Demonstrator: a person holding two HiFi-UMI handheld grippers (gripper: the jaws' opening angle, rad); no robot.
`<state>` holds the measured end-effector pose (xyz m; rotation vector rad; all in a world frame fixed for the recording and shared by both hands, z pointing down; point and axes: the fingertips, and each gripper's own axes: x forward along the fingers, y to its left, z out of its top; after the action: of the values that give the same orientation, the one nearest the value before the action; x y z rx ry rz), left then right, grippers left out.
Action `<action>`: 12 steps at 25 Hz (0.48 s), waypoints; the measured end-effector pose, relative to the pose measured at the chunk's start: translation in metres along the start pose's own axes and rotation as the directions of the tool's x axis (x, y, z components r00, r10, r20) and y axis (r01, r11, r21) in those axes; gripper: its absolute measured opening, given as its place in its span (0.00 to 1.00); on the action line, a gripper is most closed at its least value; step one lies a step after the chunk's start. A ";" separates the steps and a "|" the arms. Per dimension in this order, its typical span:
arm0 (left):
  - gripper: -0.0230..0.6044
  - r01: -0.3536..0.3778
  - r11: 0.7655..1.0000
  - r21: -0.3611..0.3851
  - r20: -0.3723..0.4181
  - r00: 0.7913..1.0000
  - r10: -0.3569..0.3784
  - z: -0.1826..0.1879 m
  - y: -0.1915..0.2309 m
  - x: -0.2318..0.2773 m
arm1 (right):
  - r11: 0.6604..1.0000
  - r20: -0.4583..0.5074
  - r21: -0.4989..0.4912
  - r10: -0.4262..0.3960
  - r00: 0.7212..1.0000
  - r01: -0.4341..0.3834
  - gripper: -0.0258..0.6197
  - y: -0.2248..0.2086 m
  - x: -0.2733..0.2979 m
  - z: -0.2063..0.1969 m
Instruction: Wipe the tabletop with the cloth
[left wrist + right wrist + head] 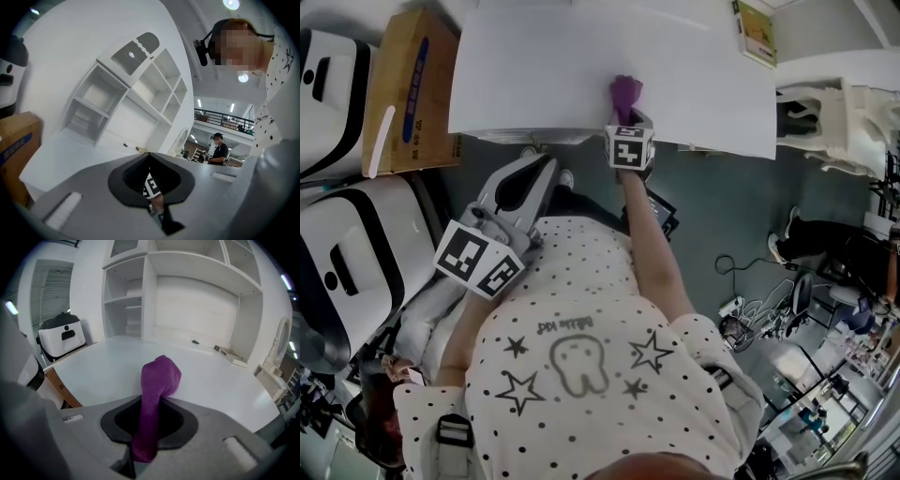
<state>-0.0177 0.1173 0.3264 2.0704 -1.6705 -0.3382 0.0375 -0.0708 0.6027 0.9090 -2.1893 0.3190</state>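
At the desk's near edge, the right gripper [629,120] is clamped on the purple cloth [626,92]. The cloth's bunched free end stands out beyond the jaw tips, over the white desk [544,66]. Suggested technique: press the bunch flat on the surface, then sweep in overlapping strokes toward the far edge. The left gripper [534,178], jaws together and empty, hangs short of the desk.

We see white shelves [140,301] by a white wall [75,37], a grey floor [731,206], a brown box [408,94] and round lights [243,77] up high.
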 end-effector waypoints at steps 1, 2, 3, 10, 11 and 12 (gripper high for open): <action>0.03 -0.001 1.000 0.001 0.001 1.000 0.001 0.000 0.000 0.000 | 1.000 -0.002 -0.005 -0.002 1.000 0.002 0.15 0.000 0.000 0.000; 0.03 -0.002 1.000 0.000 0.004 1.000 0.002 0.001 0.000 -0.001 | 1.000 -0.005 -0.011 -0.004 1.000 0.004 0.15 0.001 0.001 0.000; 0.03 -0.004 1.000 -0.001 0.007 1.000 0.004 0.002 0.001 -0.001 | 1.000 -0.007 -0.019 -0.005 1.000 0.005 0.15 0.001 0.002 0.000; 0.03 -0.003 1.000 -0.006 0.008 1.000 0.004 0.005 0.000 0.000 | 0.998 -0.011 -0.055 -0.020 1.000 0.019 0.15 0.003 0.001 0.002; 0.03 -0.004 1.000 -0.006 0.009 1.000 0.004 0.006 0.000 0.000 | 0.998 -0.012 -0.054 -0.019 1.000 0.019 0.14 0.004 0.001 0.003; 0.03 -0.006 1.000 -0.007 0.009 1.000 0.006 0.006 0.000 -0.001 | 0.998 -0.012 -0.053 -0.018 1.000 0.018 0.14 0.005 0.001 0.003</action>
<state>-0.0206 0.1167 0.3215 2.0617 -1.6783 -0.3519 0.0317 -0.0689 0.6015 0.8948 -2.1663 0.2567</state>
